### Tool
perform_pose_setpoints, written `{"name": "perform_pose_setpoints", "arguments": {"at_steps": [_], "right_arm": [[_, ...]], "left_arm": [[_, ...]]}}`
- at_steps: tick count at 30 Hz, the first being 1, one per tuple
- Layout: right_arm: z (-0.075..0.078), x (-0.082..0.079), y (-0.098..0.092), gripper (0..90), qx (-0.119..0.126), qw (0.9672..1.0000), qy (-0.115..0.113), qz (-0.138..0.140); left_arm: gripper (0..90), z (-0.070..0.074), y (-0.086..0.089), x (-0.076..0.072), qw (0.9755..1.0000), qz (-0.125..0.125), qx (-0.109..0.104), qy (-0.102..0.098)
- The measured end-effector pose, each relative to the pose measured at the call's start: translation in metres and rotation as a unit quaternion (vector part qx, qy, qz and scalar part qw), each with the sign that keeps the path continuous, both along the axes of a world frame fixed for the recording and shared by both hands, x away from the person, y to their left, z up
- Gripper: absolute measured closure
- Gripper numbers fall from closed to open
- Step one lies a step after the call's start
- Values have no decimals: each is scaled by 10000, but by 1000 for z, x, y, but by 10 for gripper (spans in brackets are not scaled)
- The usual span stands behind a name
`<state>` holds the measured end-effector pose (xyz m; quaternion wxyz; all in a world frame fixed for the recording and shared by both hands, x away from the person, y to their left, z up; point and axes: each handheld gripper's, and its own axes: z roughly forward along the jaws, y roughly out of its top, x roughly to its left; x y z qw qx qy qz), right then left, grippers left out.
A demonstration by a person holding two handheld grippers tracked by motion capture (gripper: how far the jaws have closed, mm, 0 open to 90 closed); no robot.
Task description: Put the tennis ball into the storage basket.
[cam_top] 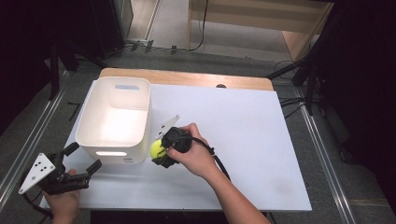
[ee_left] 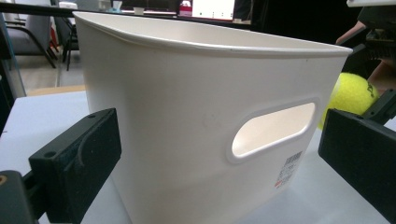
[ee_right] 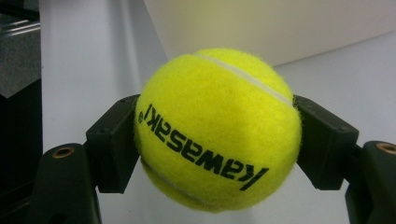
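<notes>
A yellow tennis ball [ee_right: 217,128] with black lettering is clamped between the two black jaws of my right gripper [ee_right: 217,140]. In the high view that gripper [cam_top: 161,151] holds the ball [cam_top: 156,149] just off the white table, close to the front right corner of a white plastic bin [cam_top: 114,119]. My left gripper [cam_top: 81,161] rests at the table's front left edge, open, its jaws spread toward the bin's near wall [ee_left: 201,126] with nothing between the pads. The ball [ee_left: 350,95] peeks out past the bin's right side in the left gripper view.
The bin has a handle slot [ee_left: 273,128] in its near wall and looks empty in the high view. The white tabletop [cam_top: 243,140] stretches to the right of my right hand. Dark floor and metal rails flank the table.
</notes>
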<state>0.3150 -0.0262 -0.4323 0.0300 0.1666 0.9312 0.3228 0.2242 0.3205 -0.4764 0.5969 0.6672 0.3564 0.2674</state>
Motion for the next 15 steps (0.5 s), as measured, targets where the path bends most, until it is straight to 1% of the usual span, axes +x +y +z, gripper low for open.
{"name": "perform_pose_setpoints", "arguments": {"at_steps": [5,6,7,8,15], "right_arm": [[5,2,-2,228,-18,10000,6,-12],[6,2,-3,228,-53,9999,78,-60],[6,2,-3,228,-53,9999,78,-60],[8,4,-3,228,-45,10000,32,-15],[17,7,-3,228,35,10000,-36,56]], "left_arm": [[0,0,0,0,10000,-2,9,3],[0,0,0,0,10000,1,5,-1],[0,0,0,0,10000,1,7,-2],[0,0,0,0,10000,2,5,-1],[0,0,0,0,10000,3,2,-1]]}}
